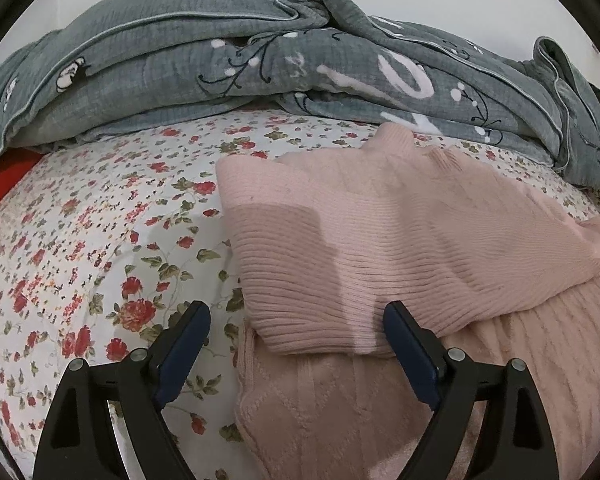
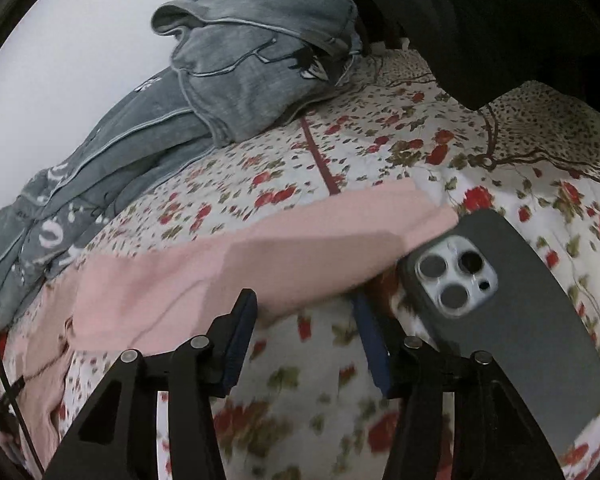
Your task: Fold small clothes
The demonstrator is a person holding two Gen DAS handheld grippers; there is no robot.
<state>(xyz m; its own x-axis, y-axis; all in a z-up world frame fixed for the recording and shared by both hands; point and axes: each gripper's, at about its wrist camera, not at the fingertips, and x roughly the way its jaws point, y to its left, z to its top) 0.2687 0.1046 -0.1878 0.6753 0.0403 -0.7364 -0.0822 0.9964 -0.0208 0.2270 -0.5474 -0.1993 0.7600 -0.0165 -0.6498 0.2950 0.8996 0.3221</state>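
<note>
A grey quilt (image 1: 260, 64) and a phone (image 2: 512, 312) lie on the floral bedsheet (image 1: 100, 240).

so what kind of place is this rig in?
Most likely a bedroom, work done on a bed. A floral sheet covers a soft, rounded surface, a grey quilt is bunched along the far side, and a pink sweater lies on top. A phone rests face-down on the sheet.

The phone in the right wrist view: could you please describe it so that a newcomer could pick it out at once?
Start from the floral bedsheet covering the bed, then find the pink sweater spread across it. The phone lies on the sheet at the sweater's right end, back up. It is the only hard, dark grey slab there, with a silver three-lens camera block.
</note>
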